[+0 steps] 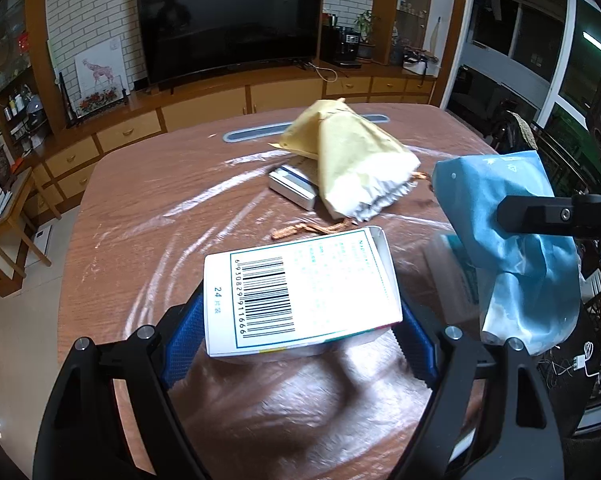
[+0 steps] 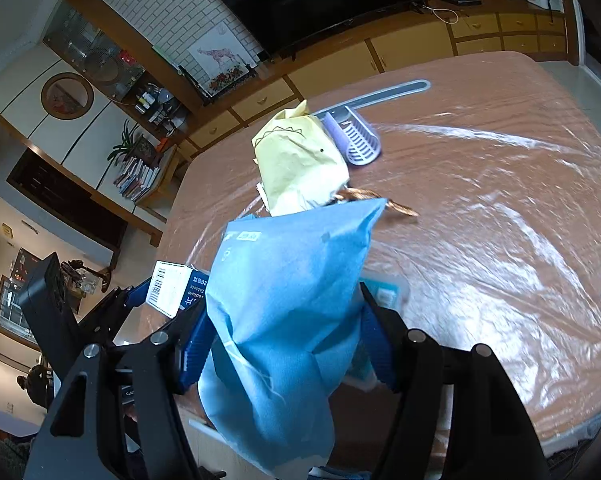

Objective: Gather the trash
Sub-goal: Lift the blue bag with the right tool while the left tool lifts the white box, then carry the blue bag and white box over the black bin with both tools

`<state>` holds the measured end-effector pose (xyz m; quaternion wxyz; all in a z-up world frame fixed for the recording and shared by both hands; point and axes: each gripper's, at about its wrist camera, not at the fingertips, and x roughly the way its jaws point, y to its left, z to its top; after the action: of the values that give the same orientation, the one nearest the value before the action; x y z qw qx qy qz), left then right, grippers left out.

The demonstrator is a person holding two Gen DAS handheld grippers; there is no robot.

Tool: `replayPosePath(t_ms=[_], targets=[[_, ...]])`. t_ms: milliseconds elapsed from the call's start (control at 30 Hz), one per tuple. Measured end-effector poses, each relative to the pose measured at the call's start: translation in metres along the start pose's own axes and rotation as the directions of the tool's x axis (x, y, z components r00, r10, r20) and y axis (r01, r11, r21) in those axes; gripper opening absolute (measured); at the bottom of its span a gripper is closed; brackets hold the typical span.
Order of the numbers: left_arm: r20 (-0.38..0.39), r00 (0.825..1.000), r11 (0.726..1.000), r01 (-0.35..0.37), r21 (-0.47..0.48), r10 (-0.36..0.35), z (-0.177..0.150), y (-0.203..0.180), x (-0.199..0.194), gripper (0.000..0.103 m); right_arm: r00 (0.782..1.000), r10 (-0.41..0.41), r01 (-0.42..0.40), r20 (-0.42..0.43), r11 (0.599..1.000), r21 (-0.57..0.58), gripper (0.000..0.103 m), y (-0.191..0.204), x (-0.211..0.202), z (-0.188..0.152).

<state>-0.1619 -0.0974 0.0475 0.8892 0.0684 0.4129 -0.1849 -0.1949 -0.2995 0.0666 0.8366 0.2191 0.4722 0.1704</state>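
My left gripper (image 1: 300, 340) is shut on a white medicine box (image 1: 300, 288) with a barcode, held just above the table; the box also shows in the right wrist view (image 2: 172, 288). My right gripper (image 2: 284, 344) is shut on a blue bag (image 2: 284, 300), which hangs to the right of the box in the left wrist view (image 1: 512, 240). A yellow paper bag (image 1: 352, 160) lies farther back on the table, also in the right wrist view (image 2: 300, 164). A small white-and-blue box (image 1: 294, 186) lies beside it. A brown strip (image 1: 312, 230) lies in front of it.
The wooden table (image 1: 140, 220) is covered with clear plastic film. A clear packet (image 1: 456, 280) lies under the blue bag. A lilac slotted holder (image 2: 360, 140) lies behind the yellow bag. A TV (image 1: 228, 24) and cabinets stand beyond the table.
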Motion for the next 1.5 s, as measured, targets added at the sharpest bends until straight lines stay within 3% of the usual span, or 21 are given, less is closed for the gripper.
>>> replayPosePath(t_ms=[900,1500], targets=[[-0.001,0.998,0.995,0.066,0.07,-0.066,-0.038,-0.052,-0.04,0.085,1.0,-0.017,0.017,0.007,1.0,-0.015,0.064,-0.026,-0.042,-0.052],[-0.035,0.993,0.989,0.114,0.09,-0.111,-0.07,-0.067,-0.064,0.085,0.998,-0.028,0.025,-0.056,0.998,-0.056,0.064,-0.032,-0.055,-0.097]])
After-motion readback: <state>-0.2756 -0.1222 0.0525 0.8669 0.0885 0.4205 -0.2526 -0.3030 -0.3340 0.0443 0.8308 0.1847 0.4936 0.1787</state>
